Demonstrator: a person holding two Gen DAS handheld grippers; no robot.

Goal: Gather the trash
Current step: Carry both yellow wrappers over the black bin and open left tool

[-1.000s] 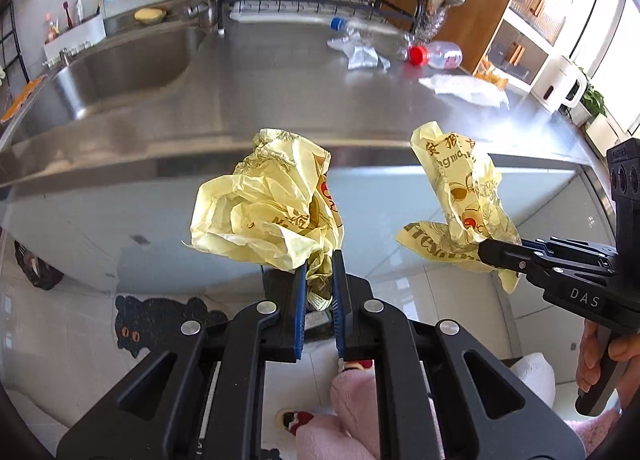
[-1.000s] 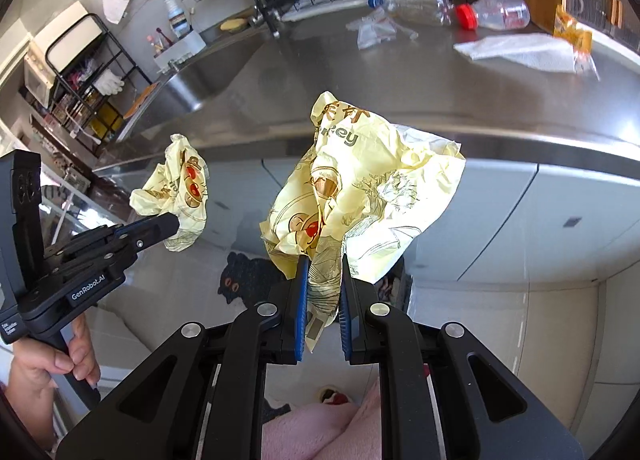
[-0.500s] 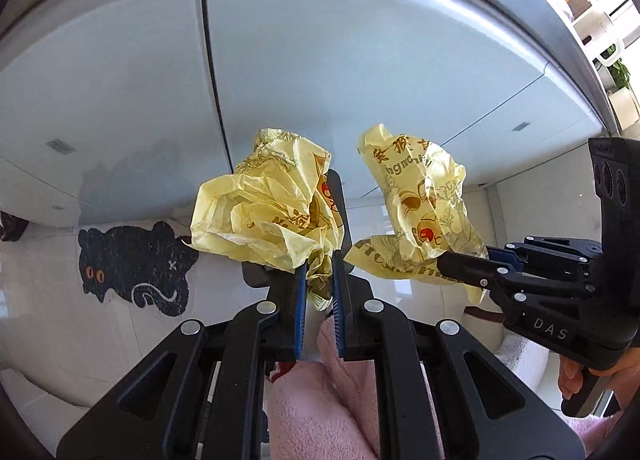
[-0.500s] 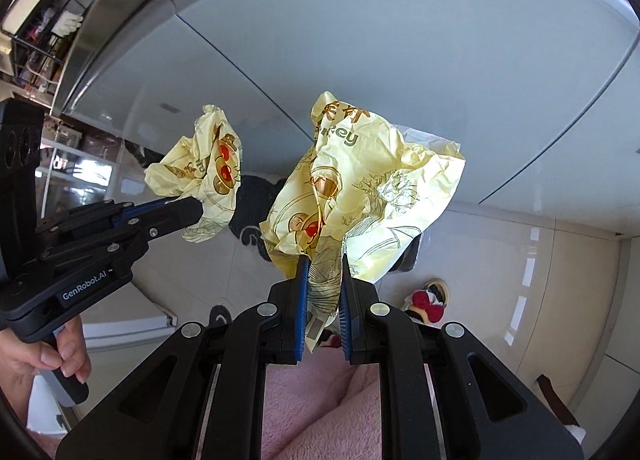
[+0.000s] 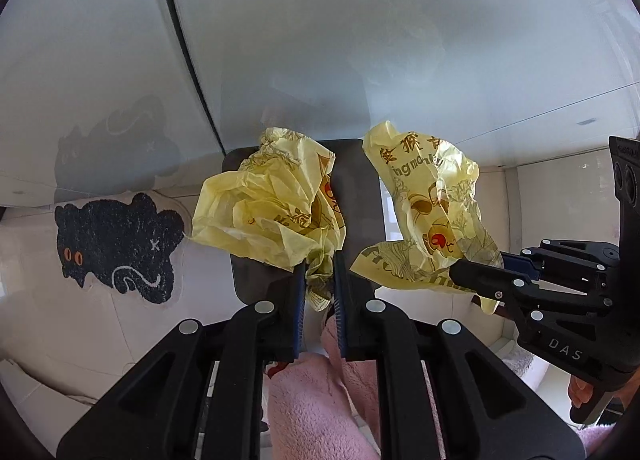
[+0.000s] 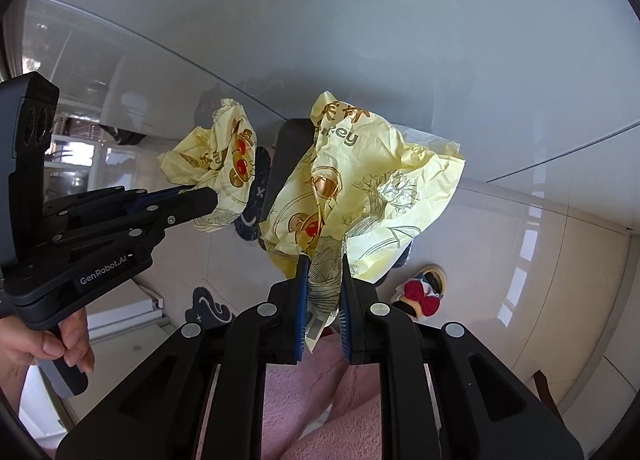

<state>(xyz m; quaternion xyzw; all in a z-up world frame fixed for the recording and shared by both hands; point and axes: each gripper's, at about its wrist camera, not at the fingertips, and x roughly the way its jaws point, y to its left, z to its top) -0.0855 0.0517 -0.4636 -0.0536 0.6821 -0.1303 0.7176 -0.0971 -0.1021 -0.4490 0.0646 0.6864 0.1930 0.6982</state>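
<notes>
Down low in front of the white cupboard doors (image 5: 360, 40), each pair of tongs holds one crumpled yellow wrapper. The left tongs (image 5: 320, 280) have the left wrapper (image 5: 268, 212) between the pads, and the jaws are opening a little, though the paper is not loose yet. The right tongs (image 6: 323, 276) are squeezed narrow on the right wrapper (image 6: 360, 188). Both wrappers hang in the air, close to each other, over a dark bin (image 5: 356, 180) on the floor. So the picking up looks done for these two, and the dropping is what is left. The wrappers hide most of the bin, so I cannot tell what is in it. A black cat mat (image 5: 116, 244) lies on the floor (image 6: 500, 260) beside the bin.
</notes>
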